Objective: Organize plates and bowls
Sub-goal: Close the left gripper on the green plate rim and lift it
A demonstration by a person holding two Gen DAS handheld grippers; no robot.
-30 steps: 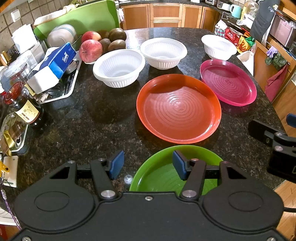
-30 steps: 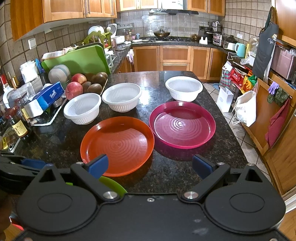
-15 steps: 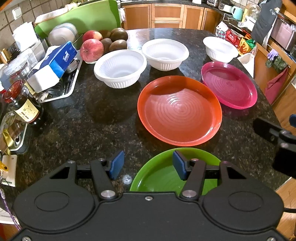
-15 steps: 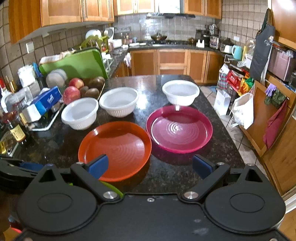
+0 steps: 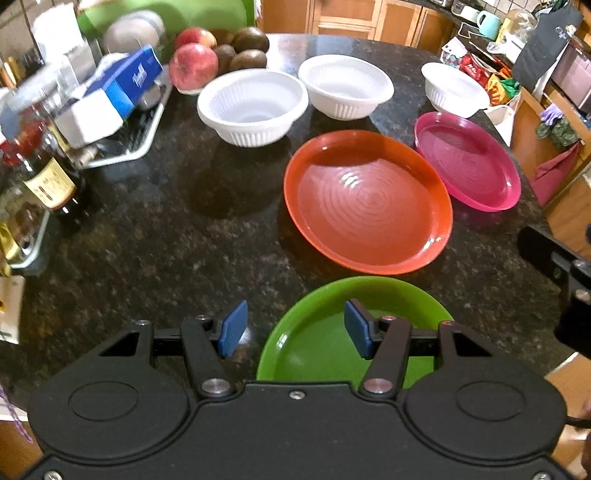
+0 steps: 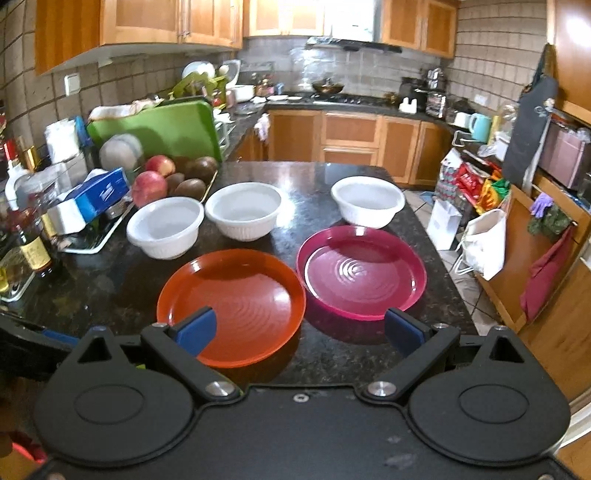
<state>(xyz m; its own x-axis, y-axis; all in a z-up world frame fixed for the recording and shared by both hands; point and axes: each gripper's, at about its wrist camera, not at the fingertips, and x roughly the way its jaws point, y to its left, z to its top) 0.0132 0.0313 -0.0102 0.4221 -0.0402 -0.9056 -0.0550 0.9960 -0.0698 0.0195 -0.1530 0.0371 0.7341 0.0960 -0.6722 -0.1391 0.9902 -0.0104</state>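
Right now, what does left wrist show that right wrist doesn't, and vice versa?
Only left wrist: the green plate in full view under the open left gripper, plus the right gripper's body at the frame's right edge.

Only right wrist: the open right gripper from behind, the wall cabinets and the stove at the back.

Both: the orange plate, the pink plate, three white bowls, the apples, the tissue box and the dark countertop. Nothing is gripped.

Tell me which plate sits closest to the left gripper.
The green plate, right under the open left gripper. The orange plate and pink plate lie farther back on the counter.
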